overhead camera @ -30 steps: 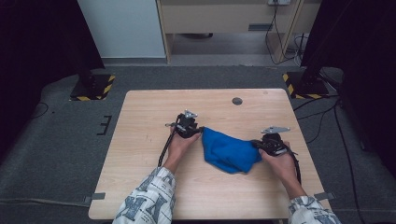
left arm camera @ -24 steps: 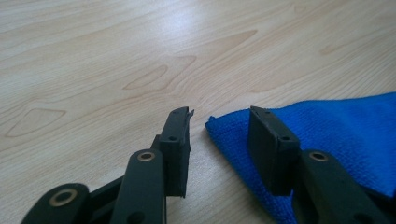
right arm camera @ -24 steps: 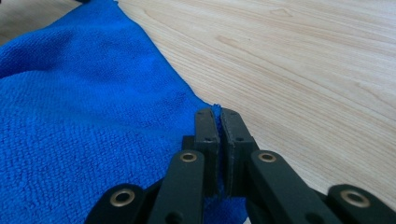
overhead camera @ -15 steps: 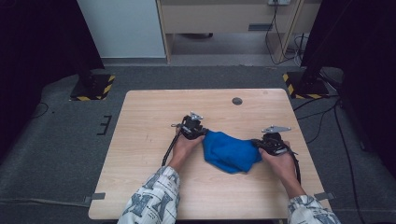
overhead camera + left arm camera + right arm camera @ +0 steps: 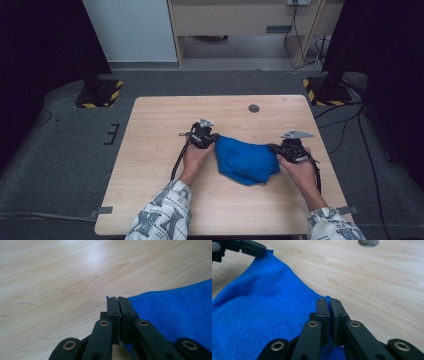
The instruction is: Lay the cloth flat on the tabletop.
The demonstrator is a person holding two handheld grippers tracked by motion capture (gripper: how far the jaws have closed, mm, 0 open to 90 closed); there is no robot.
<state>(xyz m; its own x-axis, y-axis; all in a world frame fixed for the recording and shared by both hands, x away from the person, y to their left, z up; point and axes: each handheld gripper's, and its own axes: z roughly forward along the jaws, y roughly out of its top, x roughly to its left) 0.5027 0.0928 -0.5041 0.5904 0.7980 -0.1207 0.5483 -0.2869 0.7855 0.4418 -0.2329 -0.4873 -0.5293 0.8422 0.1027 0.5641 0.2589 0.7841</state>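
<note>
This looks like a lab or recording studio rather than a home. A plain wooden surface (image 5: pixel 165 200) stands on grey carpet (image 5: pixel 65 170), flanked by black stands whose bases (image 5: pixel 99 94) carry yellow-and-black hazard tape. Dark curtains (image 5: pixel 40 45) hang at both sides, and cables (image 5: pixel 300 35) run along the floor.

Both forearms reach forward over the table's near edge. The left gripper (image 5: pixel 117 298) has just been closing and its jaws now pinch a cloth corner; the right gripper (image 5: pixel 329 300) likewise stands clamped on a corner.
</note>
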